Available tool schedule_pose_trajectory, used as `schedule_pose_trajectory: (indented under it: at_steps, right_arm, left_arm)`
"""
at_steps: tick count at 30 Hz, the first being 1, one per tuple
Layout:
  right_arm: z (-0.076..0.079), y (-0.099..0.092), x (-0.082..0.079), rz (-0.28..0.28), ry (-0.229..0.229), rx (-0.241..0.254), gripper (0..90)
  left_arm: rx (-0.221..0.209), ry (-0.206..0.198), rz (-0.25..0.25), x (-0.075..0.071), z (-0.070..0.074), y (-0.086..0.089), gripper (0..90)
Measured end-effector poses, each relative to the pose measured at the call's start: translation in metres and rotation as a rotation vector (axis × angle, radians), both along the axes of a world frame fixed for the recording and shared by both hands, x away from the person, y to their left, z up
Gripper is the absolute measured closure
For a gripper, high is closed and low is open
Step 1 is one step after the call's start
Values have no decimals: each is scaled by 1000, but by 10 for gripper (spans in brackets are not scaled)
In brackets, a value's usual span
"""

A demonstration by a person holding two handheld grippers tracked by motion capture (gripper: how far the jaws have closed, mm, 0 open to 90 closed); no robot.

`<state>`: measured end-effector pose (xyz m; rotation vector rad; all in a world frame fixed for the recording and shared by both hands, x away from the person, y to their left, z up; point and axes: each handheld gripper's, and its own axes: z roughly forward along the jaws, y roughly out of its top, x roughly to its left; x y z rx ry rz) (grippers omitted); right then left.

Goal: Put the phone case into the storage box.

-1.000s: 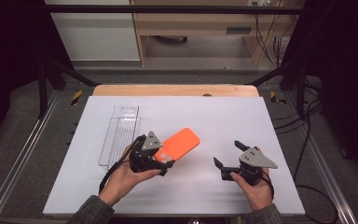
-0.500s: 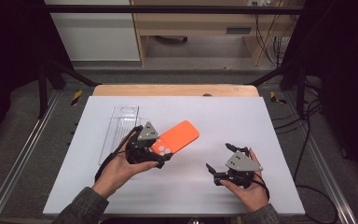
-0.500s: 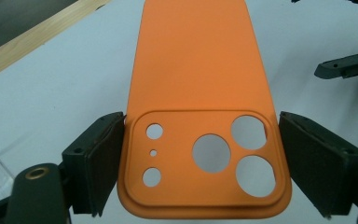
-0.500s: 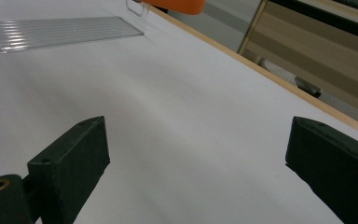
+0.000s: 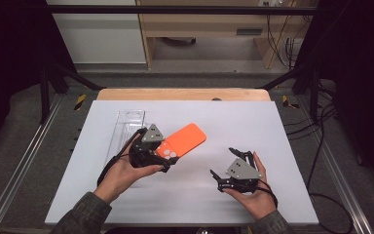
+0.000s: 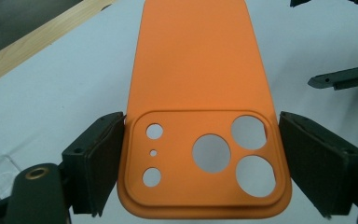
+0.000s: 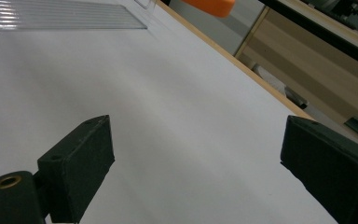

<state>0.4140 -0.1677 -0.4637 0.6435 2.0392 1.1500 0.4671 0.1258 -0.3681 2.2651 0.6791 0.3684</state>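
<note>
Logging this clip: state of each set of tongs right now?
Left tongs: closed on the orange phone case.
Right tongs: open, nothing between them.

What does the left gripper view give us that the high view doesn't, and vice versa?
Left gripper view: the orange phone case's camera cutouts in detail, three big holes and three small ones, with the left claw's pads pressed on the case's long edges.

High view: the clear plastic packaging behind the left hand, the wooden strip at the table's far edge, and the right hand with its open right claw.

Both: the case held over the white table top.
</note>
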Motion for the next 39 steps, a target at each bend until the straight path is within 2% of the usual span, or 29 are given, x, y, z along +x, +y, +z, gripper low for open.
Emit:
schedule_pose_trajectory:
  at_steps: [10,19,25,39]
  right_arm:
    - [9,14,5,20,-69,-86,92]
    - [16,31,9,51,-161,-210,103]
    - [17,39,10,54,-210,-248,114]
    - [18,53,7,90,-289,-338,160]
  left_arm:
    - [19,10,-6,5,2,-1,167]
    - [32,23,-21,4,-3,-6,167]
    - [40,29,-31,3,-6,-7,167]
    - [45,43,-39,1,-11,-8,166]
